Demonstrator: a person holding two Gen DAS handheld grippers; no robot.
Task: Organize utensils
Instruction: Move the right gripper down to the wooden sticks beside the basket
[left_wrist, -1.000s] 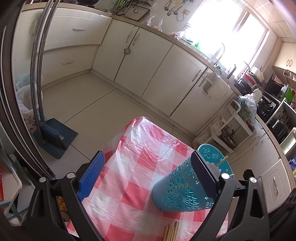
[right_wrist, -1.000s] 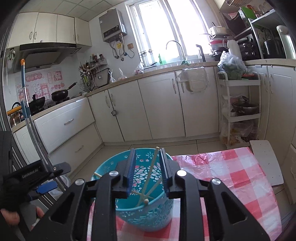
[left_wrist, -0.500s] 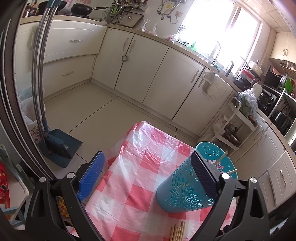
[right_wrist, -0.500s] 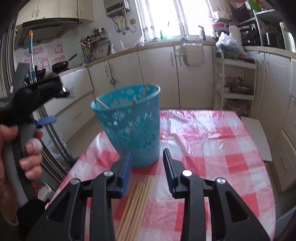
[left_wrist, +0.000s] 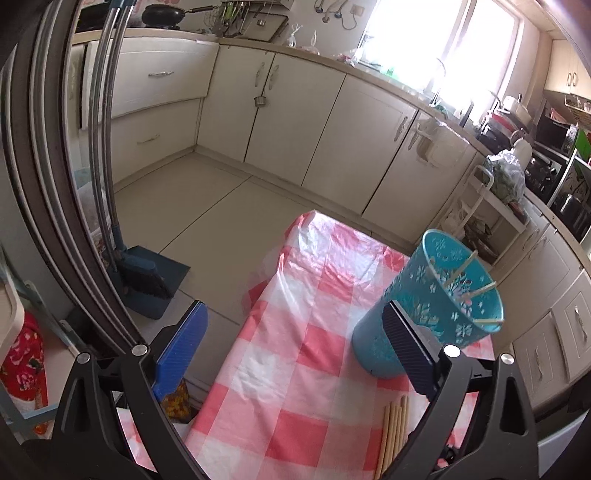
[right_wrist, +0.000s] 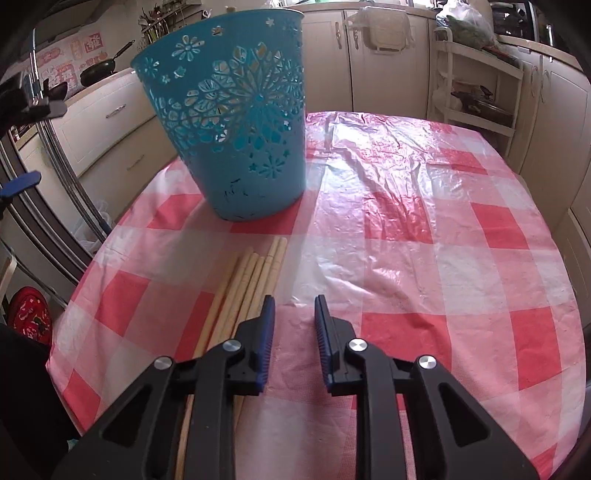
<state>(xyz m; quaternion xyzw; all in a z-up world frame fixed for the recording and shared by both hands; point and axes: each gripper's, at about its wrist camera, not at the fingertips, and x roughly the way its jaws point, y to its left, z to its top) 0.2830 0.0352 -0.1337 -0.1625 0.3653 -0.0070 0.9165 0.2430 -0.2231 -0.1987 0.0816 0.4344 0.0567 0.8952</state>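
A teal cut-out plastic basket (left_wrist: 424, 280) (right_wrist: 240, 129) stands on the table's red-and-white checked cloth (left_wrist: 303, 369) (right_wrist: 424, 258). A few chopsticks (left_wrist: 476, 291) lean inside it. Several more wooden chopsticks (right_wrist: 251, 280) (left_wrist: 395, 424) lie side by side on the cloth in front of the basket. My right gripper (right_wrist: 294, 301) hangs low over the cloth, its left finger right beside these chopsticks. Its jaws are closing with only bare cloth between them. My left gripper (left_wrist: 295, 310) is wide open and empty over the table's left side, the basket just past its right finger.
A broom and dustpan (left_wrist: 147, 273) lean by the steel poles left of the table. Cream cabinets line the far wall, with a white rack cart (right_wrist: 476, 92) behind the table. A red patterned bag (right_wrist: 31, 314) sits on the floor at the left.
My right gripper came down from above the basket's mouth to just over the cloth beside the loose chopsticks, jaws widening then narrowing. My left gripper shifted, so the basket sits farther right.
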